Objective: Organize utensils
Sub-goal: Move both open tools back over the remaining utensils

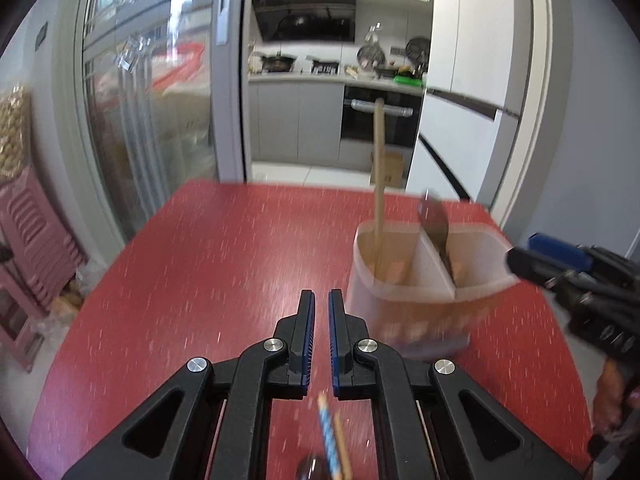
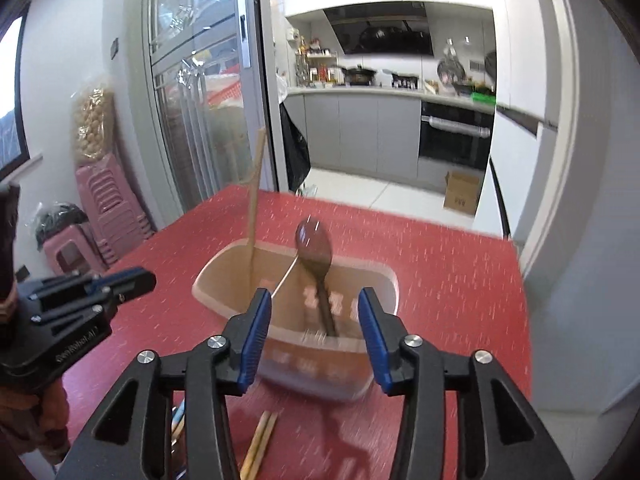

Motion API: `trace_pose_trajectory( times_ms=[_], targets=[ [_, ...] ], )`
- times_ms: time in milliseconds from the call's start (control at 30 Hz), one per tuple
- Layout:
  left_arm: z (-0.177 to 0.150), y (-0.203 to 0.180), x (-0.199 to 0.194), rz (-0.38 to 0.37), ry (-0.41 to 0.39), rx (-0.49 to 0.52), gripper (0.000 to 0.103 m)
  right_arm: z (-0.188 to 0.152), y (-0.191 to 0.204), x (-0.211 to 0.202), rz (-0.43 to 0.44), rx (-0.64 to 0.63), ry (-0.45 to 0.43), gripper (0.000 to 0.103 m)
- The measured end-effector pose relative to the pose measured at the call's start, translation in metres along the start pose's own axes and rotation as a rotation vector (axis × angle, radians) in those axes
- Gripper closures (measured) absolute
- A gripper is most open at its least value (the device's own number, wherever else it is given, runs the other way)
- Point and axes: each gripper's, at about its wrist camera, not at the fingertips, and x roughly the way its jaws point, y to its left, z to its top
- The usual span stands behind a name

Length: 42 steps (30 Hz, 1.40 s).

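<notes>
The right claw (image 2: pixel 314 334) stands wide and empty just before the divided holder (image 2: pixel 224 306) on the red table (image 2: pixel 460 280), so it may knock the spoon (image 2: pixel 316 248) standing inside, while the left claw (image 1: pixel 321 336), narrow and empty, may push the loose chopsticks (image 2: pixel 260 444).

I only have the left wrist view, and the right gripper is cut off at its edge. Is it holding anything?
Observer: No. The right gripper is open, with nothing pinched.
Operator: What's the dark blur in the holder?
Observer: A dark spoon, bowl end up, standing in the holder.
Operator: Anything left near that gripper?
Observer: A wooden pair of chopsticks lies on the table, just in front of the holder.
</notes>
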Motion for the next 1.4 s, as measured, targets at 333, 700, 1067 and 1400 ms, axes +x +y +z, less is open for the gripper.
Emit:
trace_pose_trajectory(
  times_ms=[333, 700, 1067, 1400],
  targets=[
    [-0.091, 0.017, -0.012, 0.014, 0.183, -0.036, 0.068, -0.085, 0.004, -0.009, 0.036, 0.162, 0.249, 0.049],
    [-0.148, 0.022, -0.022, -0.008, 0.272, -0.091, 0.068, -0.150, 0.010, -0.014, 0.016, 0.254, 0.392, 0.049],
    [-0.165, 0.031, -0.027, 0.000, 0.286, -0.122, 0.068, -0.167, 0.023, -0.022, 0.008, 0.259, 0.421, 0.049],
    [-0.165, 0.039, -0.021, 0.032, 0.273, -0.129, 0.000, -0.165, 0.027, -0.021, -0.009, 0.244, 0.424, 0.042]
  ],
)
